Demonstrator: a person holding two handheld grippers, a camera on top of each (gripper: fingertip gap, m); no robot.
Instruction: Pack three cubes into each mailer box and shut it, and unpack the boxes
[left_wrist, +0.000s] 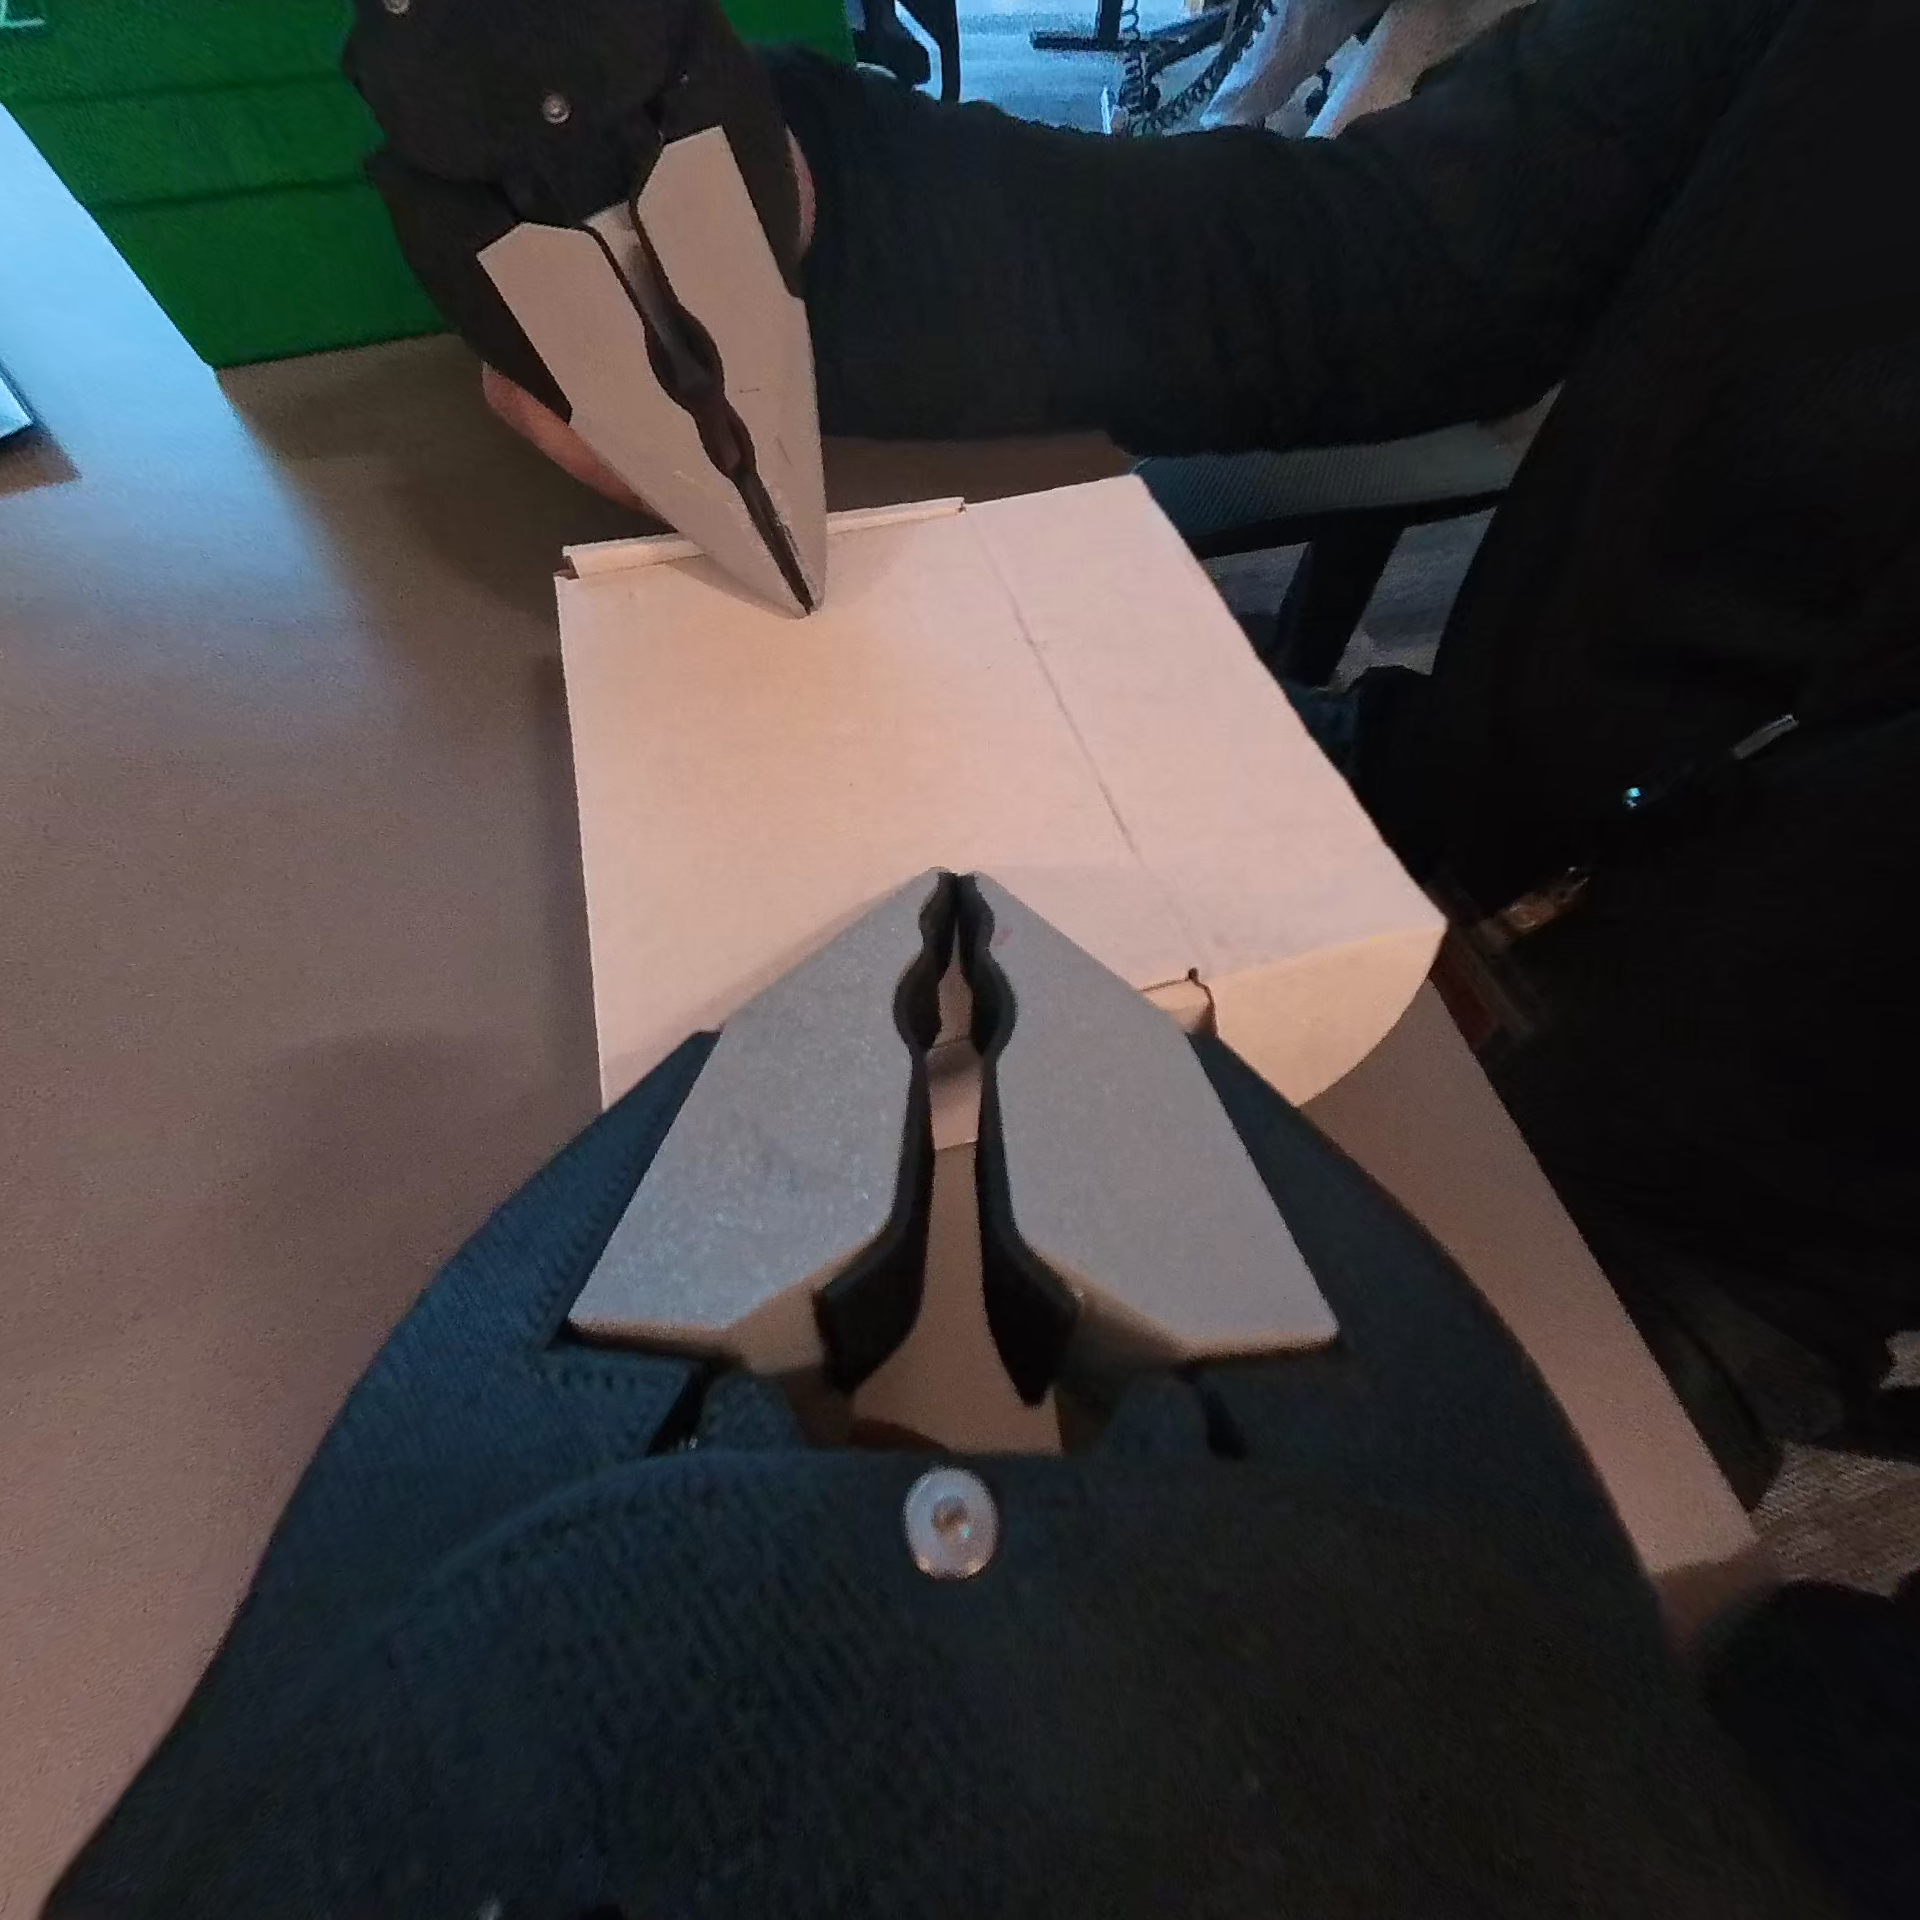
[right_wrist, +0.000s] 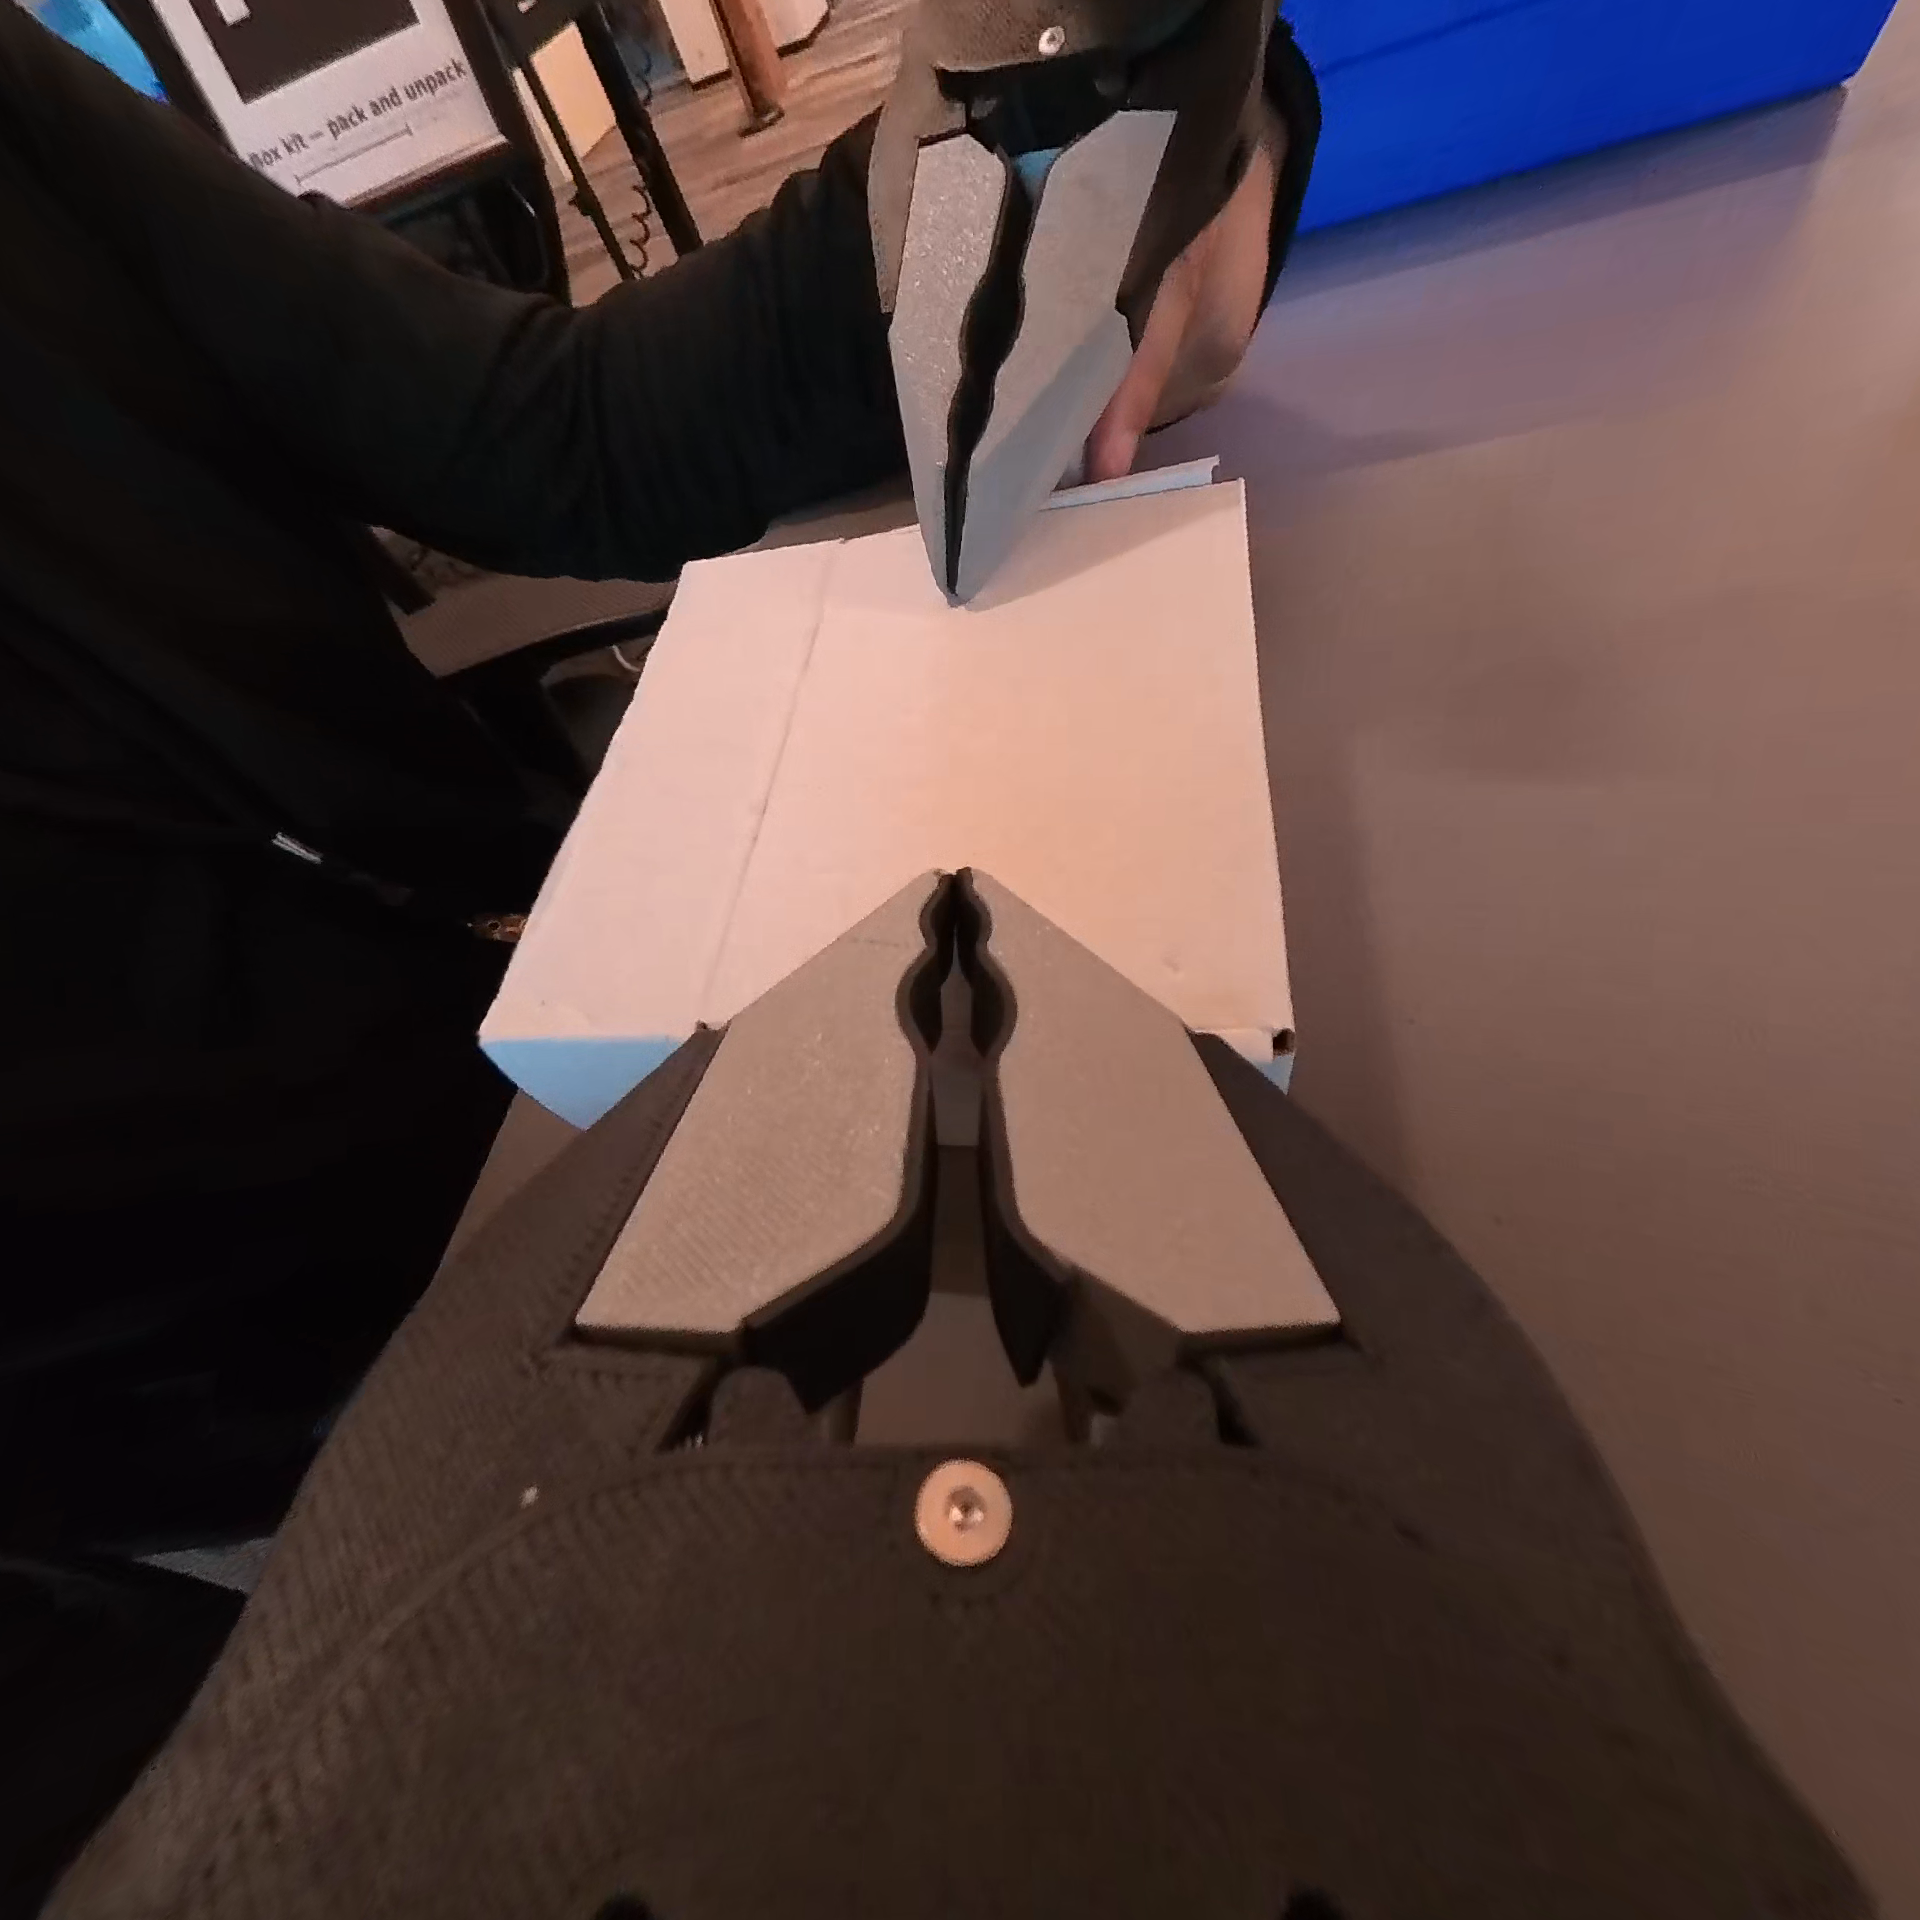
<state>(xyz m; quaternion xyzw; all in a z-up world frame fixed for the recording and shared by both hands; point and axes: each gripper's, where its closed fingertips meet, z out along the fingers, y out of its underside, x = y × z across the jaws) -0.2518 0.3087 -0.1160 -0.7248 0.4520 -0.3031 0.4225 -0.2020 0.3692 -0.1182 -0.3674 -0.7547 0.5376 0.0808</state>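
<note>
Your left gripper is clenched empty, tips over the near end of the white mailer box, which lies shut on the counter. Your right gripper, clenched too, presses its far end. It's probably light, stiff card that dents; hold its edges. Any cubes inside are hidden.

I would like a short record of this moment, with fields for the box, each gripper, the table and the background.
box: white mailer box, lid down, lying flat on the table
left gripper: jaws shut, empty, tip over the lid near one end
right gripper: jaws shut, empty, tip on or just above the lid at the opposite end
cubes: none in view
table: plain tan table
background: green bin in left wrist view, blue bin in right wrist view
</note>
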